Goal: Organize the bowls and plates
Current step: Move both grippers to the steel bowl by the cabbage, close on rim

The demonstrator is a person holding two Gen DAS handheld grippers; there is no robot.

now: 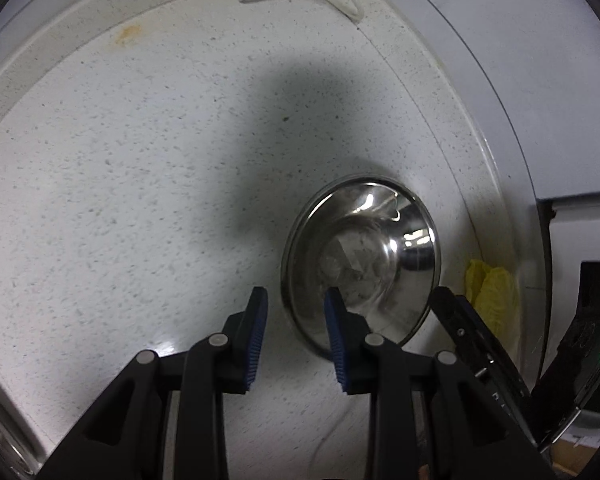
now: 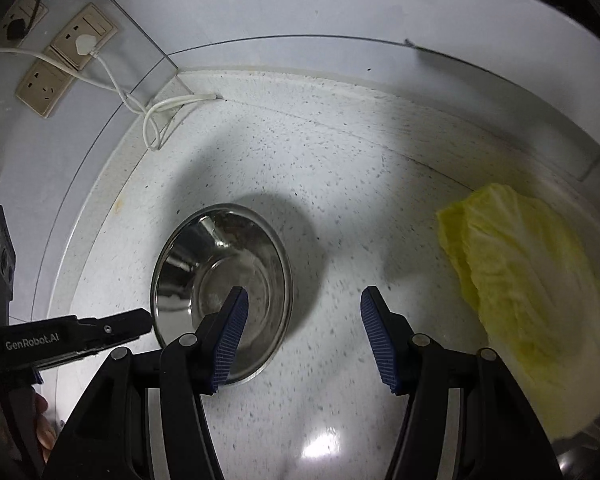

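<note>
Bowl [image 1: 360, 264] of shiny steel sits upright and empty on the speckled white countertop [image 1: 120, 200], at about four o'clock from the middle of the left wrist view and at about eight o'clock from the middle of the right wrist view [image 2: 222, 292]. The left gripper [image 1: 296, 344] points steeply down with its blue ribbed pads apart by a modest gap and nothing between them; its right pad overlaps the bowl's near rim in the picture, but whether it touches the metal I cannot tell. The right gripper [image 2: 302, 336] also points down, its jaws standing wider, with only bare counter between them; its left pad lies over the bowl's interior in the picture, and contact cannot be judged there either. In the left wrist view the right gripper's black finger [image 1: 476, 336] comes in at four o'clock, just beside the bowl's rim. In the right wrist view the left gripper's black finger [image 2: 80, 332], with lettering on its side, reaches in from nine o'clock to just beside the bowl's rim. A yellow-green cabbage leaf [image 2: 528, 292] lies at three o'clock in the right wrist view, well apart from the bowl. A white cable [image 2: 156, 116] loops at the counter's back corner at eleven o'clock, running up to the wall sockets [image 2: 60, 60].
</note>
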